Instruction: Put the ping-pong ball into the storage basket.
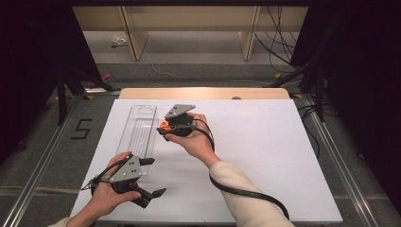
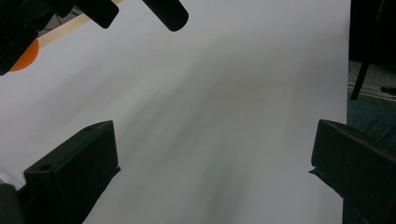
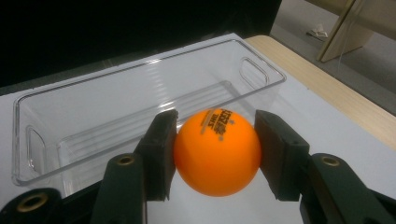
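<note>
Right gripper view showed the right gripper (image 3: 217, 154) clamped on an orange ball (image 3: 217, 151) — one black jaw pressed against each side of it, black print on the ball's upper face. Just beyond the ball stood a clear bin (image 3: 140, 102), long and narrow, with a cut-out handle at each end; it was upright on the white sheet (image 3: 327, 121), and the ball hung in front of its near wall, apart from it as far as could be told. A strip of wooden table edge (image 3: 327, 79) ran past the sheet.

From the high view, the right gripper (image 1: 165, 128) sat at the middle of the sheet (image 1: 265, 142), just beside the bin's (image 1: 137, 132) right wall, the ball (image 1: 163, 126) a spot of orange at its tip. The left gripper (image 1: 153, 177) was at the near left of the sheet, by the bin's near end, its jaws spread wide with nothing between them.

Left gripper view agreed — its two jaws stood far apart over bare sheet (image 2: 224, 116), gripping nothing, while the other gripper and a sliver of the ball (image 2: 23, 58) showed at the top left.
</note>
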A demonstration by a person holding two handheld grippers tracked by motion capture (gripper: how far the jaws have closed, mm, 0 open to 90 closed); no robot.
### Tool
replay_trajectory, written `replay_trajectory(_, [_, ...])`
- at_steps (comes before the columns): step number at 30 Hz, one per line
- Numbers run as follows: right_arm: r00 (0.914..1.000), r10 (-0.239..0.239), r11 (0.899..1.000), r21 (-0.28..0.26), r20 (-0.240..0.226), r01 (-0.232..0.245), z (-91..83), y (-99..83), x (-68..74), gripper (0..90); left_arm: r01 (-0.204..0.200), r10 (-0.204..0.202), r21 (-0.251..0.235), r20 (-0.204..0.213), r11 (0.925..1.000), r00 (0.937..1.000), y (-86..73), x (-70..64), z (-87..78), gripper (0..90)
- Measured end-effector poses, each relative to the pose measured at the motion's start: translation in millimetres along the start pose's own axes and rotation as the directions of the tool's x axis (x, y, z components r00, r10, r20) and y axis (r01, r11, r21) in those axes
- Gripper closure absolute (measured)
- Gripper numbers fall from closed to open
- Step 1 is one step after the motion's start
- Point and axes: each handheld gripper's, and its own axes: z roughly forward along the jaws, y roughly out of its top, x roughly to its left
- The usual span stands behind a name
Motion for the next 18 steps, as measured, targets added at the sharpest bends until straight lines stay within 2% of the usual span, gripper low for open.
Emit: replay_trajectory(18, [0.9999,-0.006,1.000,0.000,-0.008,0.006,7.4,7.7,2.2,51.4,-0.008,0.008,0.004,-0.005,1.0000,1.0000,0.2,-0.4,0.0,0.2])
